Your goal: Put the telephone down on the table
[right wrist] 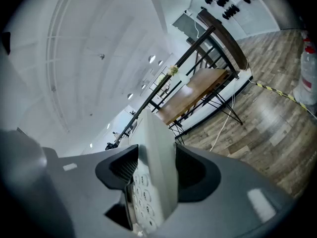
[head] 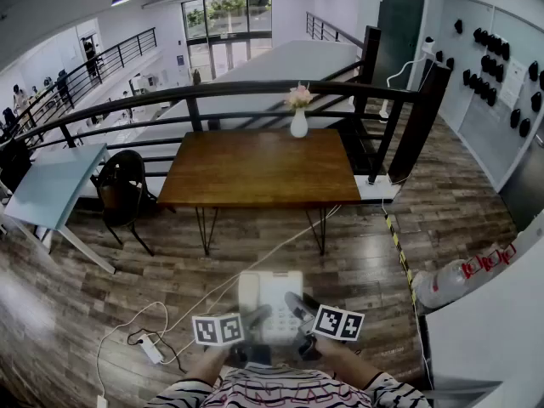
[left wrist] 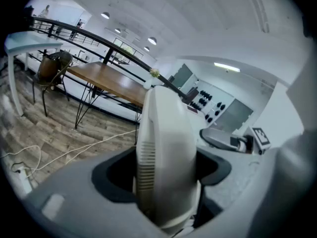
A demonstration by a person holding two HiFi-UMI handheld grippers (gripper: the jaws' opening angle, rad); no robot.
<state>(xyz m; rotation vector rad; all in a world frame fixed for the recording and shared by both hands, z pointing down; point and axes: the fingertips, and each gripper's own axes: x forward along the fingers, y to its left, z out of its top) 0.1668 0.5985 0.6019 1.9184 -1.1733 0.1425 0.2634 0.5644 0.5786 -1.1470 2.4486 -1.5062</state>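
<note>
**Left gripper** (left wrist: 166,170): clenched on the telephone. One jaw pressed to each side of the white casing, ribbed vents turned toward the camera.

**Right gripper** (right wrist: 156,172): clenched on the same telephone from the other side. Casing edge-on between the jaws, keypad rows showing beside one of them.

**Telephone** (head: 270,300): held in the air between the two grippers, close in front of the person's body. Over bare wooden floor, resting on nothing. Handset apparently seated on the base, though too blurred to confirm.

**Table** (head: 255,172): brown wooden top on thin dark legs, well ahead of the telephone, near edge toward the person.
- Top bare except for a white vase (head: 298,124) of pink flowers at the far edge, right of the middle.
- Free room along the whole near edge and at both near corners.

**Surroundings:**
- Dark chair (head: 123,195) off the table's left end.
- Pale blue side table (head: 51,189) further left.
- White cable (head: 204,300) trailing over the floor to a power strip (head: 151,348), between person and table.
- Dark railing (head: 255,87) behind the table's far edge.

**Progress:**
- Pick-up done, with a two-sided grip that looks firm.
- Carry to the table unfinished.
- Set-down and release not yet begun.
- Judged remaining: approach to the near edge, lowering flat onto the top clear of the vase, then opening both pairs of jaws.
</note>
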